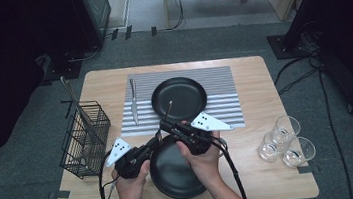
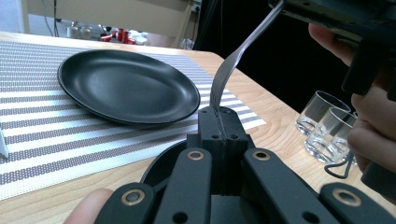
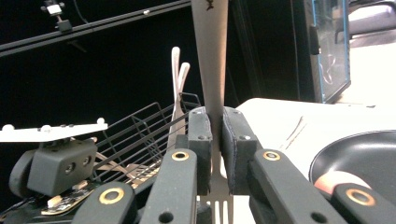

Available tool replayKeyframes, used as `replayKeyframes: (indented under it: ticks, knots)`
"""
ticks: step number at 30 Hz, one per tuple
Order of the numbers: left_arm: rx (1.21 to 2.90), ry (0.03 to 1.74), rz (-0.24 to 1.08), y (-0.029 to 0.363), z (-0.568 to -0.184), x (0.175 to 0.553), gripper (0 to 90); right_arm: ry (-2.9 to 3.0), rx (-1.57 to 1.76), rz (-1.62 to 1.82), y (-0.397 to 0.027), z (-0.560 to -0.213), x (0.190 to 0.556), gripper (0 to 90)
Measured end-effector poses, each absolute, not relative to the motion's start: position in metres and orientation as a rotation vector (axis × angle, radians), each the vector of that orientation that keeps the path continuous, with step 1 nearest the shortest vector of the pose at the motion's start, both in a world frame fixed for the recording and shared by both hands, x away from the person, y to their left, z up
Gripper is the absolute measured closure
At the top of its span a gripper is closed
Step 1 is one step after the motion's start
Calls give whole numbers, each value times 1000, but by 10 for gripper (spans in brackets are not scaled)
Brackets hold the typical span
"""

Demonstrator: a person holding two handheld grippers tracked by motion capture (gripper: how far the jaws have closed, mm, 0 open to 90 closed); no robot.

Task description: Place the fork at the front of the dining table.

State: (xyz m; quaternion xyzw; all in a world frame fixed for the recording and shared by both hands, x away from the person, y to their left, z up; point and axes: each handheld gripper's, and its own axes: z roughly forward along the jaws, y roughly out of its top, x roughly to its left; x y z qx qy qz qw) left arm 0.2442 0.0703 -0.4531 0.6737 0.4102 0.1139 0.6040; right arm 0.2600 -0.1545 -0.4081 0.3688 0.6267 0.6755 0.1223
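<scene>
Both tongs are clamped on one fork [image 3: 212, 70]: the left tongs [image 2: 218, 116] pinch its tine end, while the right tongs [image 3: 214, 123] grip the handle. The fork hangs above the near black plate [image 1: 173, 175] on the counter [image 1: 250, 78]. A second black plate [image 2: 126, 86] sits on the striped placemat [image 2: 42, 135], a knife [image 1: 134, 102] beside it.

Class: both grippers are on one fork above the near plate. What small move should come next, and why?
Probably open the left gripper. Its fingers clamp the fork at one end, while the right gripper already pinches the handle, so releasing would finish the handover.
</scene>
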Motion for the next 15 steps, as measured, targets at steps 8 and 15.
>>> replayKeyframes:
  ticks: [8, 15]
  knots:
    - [1554, 946, 254, 69, -453, 244, 900, 1812, 1077, 1944, -154, -407, 258, 850]
    - [1553, 941, 253, 69, -455, 244, 900, 1819, 1072, 1915, -155, -406, 257, 851]
